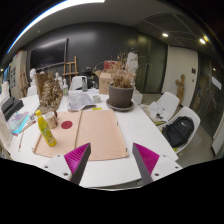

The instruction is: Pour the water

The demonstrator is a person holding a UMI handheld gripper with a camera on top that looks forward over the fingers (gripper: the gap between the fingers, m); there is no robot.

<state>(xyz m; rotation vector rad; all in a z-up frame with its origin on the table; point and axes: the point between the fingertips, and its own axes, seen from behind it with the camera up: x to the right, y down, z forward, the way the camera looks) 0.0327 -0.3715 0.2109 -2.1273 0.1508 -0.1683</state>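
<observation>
My gripper [112, 160] hangs open above the near edge of a white table [120, 168], nothing between its fingers; both magenta pads [148, 158] show. Just ahead of the fingers lies a tan placemat [90, 132]. To the left of the mat stands a yellow bottle [46, 130], with a small red coaster or lid [67, 125] beside it. A white kettle or jug [78, 99] stands farther back on the table, well beyond the fingers.
A potted dry plant [121, 92] stands at the far middle of the table, a second dried bunch [50, 95] at the left. White chairs [168, 106] and a dark bag [179, 131] sit to the right. Papers and a blue item [22, 124] lie at the left.
</observation>
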